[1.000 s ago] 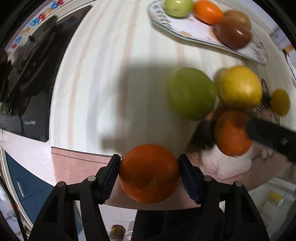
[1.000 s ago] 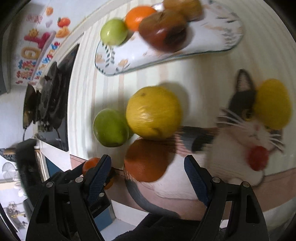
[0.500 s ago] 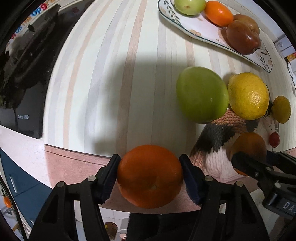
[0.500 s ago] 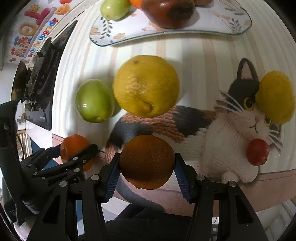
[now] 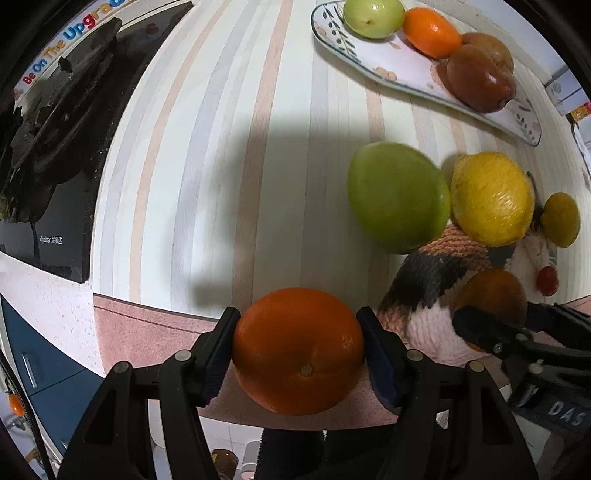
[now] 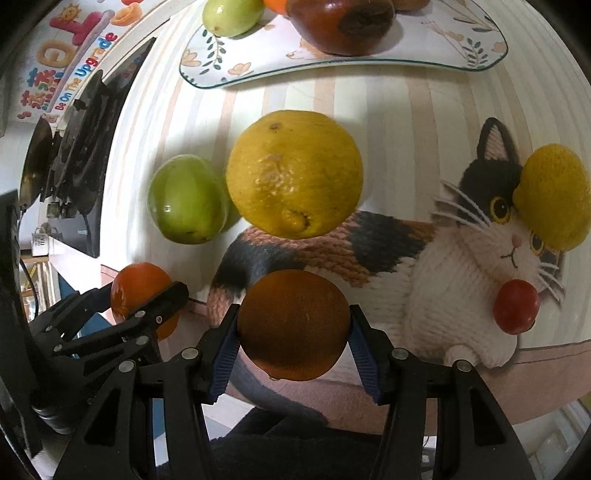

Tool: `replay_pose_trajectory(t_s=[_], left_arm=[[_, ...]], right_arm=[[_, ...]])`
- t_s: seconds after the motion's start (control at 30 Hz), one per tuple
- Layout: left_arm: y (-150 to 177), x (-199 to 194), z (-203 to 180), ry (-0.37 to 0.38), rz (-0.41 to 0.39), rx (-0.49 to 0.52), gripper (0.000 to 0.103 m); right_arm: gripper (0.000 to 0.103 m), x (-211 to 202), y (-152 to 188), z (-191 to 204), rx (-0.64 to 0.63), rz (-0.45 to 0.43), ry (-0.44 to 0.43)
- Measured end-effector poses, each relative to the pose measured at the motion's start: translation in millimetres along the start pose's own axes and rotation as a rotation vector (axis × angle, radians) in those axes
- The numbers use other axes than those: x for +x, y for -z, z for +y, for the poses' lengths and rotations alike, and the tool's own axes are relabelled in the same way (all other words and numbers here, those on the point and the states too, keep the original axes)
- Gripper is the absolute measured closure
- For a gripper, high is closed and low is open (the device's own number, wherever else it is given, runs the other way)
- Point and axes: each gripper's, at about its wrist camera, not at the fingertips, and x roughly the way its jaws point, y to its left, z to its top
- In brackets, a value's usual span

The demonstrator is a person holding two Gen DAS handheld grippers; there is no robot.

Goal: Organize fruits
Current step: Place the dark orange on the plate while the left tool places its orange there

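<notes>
My left gripper is shut on a bright orange above the mat's near edge. My right gripper is shut on a darker orange, which also shows in the left wrist view. The left gripper with its orange shows at the left of the right wrist view. On the mat lie a green apple, a big yellow citrus, a small lemon and a cherry tomato. A floral plate at the back holds a green fruit, an orange fruit and brown fruits.
A striped mat with a cat picture covers the counter. A black gas stove stands at the left. The counter's front edge runs just under both grippers, with the floor below. Boxes stand at the far right.
My right gripper has closed on the darker orange, having been open around it a second ago. The left gripper keeps hold of its orange and has shifted little.
</notes>
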Motion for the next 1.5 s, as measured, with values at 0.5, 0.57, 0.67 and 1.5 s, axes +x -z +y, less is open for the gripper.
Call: replay_pose_trajectory(t_s=[0.5,0.57,0.67,1.5], left_arm=[[-108,-103,-47,0.123,-0.195,0.093,0.041],[-128,-94,-55,0.106,-0.184,0.104,0.041],[-152,-72,-56,0.091,-0.144,0.113,0.041],[-185,-17,-39,0.097,0.002,0.063,0.022]], right_arm=[[0.045,-120,-100,-72,0.165,-0.252,-0.058],[0.045,-114,-123,-85,0.187,-0.24,-0.037],[0.045,-97,-150,-97,0.198,-0.205,-0.011],[0.02,-81,-172,-112,0.197,-0.139,0.035]])
